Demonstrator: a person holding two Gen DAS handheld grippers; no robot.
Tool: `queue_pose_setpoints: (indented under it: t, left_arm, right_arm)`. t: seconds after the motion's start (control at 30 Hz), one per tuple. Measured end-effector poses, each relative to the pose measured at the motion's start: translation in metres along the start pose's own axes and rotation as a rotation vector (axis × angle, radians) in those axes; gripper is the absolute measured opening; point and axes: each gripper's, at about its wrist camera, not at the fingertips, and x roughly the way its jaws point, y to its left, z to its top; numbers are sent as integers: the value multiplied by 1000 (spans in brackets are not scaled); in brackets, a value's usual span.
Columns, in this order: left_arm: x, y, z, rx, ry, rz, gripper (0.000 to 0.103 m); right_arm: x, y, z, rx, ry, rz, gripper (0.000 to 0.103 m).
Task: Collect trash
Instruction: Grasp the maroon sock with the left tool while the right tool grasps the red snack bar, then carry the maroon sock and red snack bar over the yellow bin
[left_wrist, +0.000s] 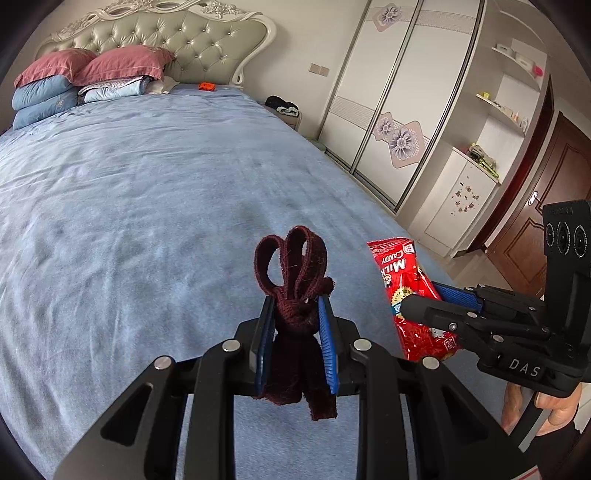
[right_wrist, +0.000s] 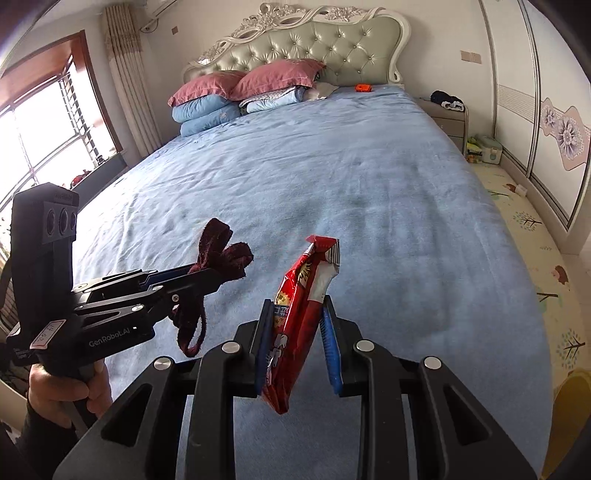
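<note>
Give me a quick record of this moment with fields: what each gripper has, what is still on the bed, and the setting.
left gripper: shut on dark red cloth strip, knotted, held above the bed
right gripper: shut on red candy wrapper, also held above the bed
bed: blue cover; small orange object near the headboard
pillows: stacked at the head, pink on blue
setting: bedroom, wardrobe to one side

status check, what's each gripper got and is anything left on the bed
Left gripper shut on dark red knotted cloth strip. Right gripper shut on red candy wrapper. Both lifted clear of blue bed. Small orange object remains near headboard.
</note>
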Motion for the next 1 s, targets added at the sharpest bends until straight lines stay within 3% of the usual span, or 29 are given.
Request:
queue_pose_setpoints:
  t: [0.33, 0.73, 1.0]
  left_arm:
    - [25, -97, 0, 55, 61, -132, 24]
    - [122, -268, -16, 193, 224, -306, 24]
    - [191, -360, -24, 262, 340, -386, 24]
  right_arm:
    - [-82, -94, -37, 98, -81, -116, 25]
    - [-167, -235, -103, 277, -137, -269, 25]
    - [-210, -323, -161, 424, -138, -387, 25]
